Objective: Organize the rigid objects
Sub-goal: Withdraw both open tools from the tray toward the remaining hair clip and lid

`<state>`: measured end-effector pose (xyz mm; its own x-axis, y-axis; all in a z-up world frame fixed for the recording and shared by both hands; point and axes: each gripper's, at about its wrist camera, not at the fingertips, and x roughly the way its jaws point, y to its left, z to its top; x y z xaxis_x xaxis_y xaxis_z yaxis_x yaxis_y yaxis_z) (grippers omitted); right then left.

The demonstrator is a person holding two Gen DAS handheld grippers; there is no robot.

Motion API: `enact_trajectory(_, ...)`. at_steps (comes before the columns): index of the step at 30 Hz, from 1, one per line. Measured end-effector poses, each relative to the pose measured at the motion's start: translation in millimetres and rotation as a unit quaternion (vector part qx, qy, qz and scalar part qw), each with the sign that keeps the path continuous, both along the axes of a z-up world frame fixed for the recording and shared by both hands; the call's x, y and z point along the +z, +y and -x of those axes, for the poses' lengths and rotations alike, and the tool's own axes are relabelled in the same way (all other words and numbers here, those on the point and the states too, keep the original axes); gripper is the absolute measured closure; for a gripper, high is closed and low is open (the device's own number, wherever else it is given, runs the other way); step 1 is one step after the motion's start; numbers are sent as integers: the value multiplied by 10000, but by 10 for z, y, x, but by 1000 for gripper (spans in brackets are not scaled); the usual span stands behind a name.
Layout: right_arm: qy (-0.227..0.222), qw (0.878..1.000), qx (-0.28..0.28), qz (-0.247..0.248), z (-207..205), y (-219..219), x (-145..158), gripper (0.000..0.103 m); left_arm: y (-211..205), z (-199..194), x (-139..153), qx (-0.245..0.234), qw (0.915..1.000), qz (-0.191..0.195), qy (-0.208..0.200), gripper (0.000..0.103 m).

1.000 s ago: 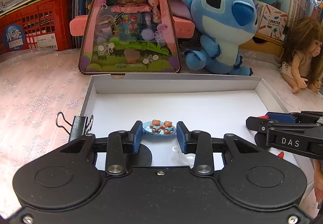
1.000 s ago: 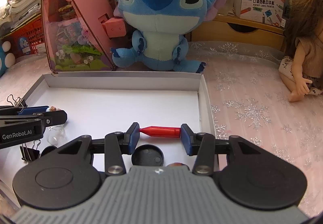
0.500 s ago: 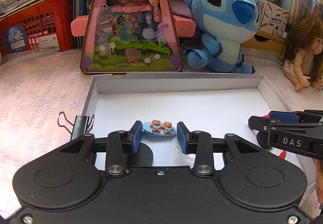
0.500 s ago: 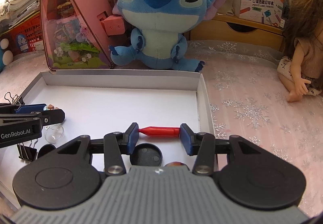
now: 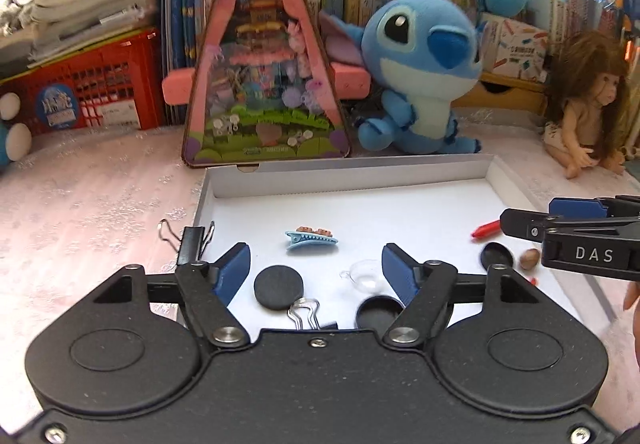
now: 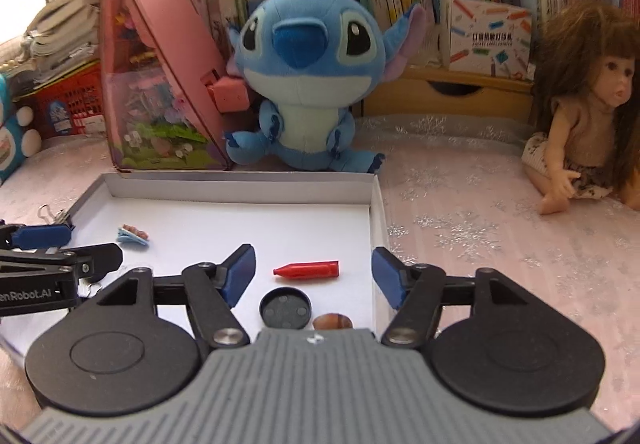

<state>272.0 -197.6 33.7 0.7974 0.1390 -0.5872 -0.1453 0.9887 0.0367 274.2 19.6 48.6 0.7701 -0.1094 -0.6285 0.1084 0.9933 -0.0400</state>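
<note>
A shallow white box [image 5: 352, 180] [image 6: 240, 190] lies on the pink cloth. In it lie a blue hair clip with two bears [image 5: 311, 238] [image 6: 133, 234], a red crayon-shaped piece [image 6: 307, 269] [image 5: 485, 230], black round lids [image 5: 279, 287] [image 6: 285, 308], a clear half-sphere [image 5: 366, 276] and a brown nut [image 6: 333, 321] [image 5: 530, 257]. My left gripper [image 5: 316, 272] is open and empty, above the box behind the clip. My right gripper [image 6: 313, 276] is open and empty, above the red piece.
A black binder clip [image 5: 188, 242] sits on the box's left wall; a silver one [image 5: 305, 314] lies near my left gripper. A Stitch plush [image 6: 308, 84], a pink triangular toy house [image 5: 266, 84] and a doll [image 6: 580, 124] stand behind the box. Bookshelves fill the back.
Both grippers have opened and let go: the left released the hair clip, the right released the red piece. Both drew back and up; the two objects now lie in the box.
</note>
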Motion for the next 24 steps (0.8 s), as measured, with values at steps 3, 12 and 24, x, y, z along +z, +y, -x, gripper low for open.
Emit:
enact_trajectory(3,-130,9999,90,-29,160,-17,56,20,1,169,81,-58,10000,-11,-62,31)
enact_trajectory(12,-552,9979,349,-37,727,-29,154,17,-34,695,189,-257,9994,59,-222,31)
enact_trajectory(24,-826,9940,710,-108,1370,-41,125,14,-43,1275,117,-500,9982,194,-273,30)
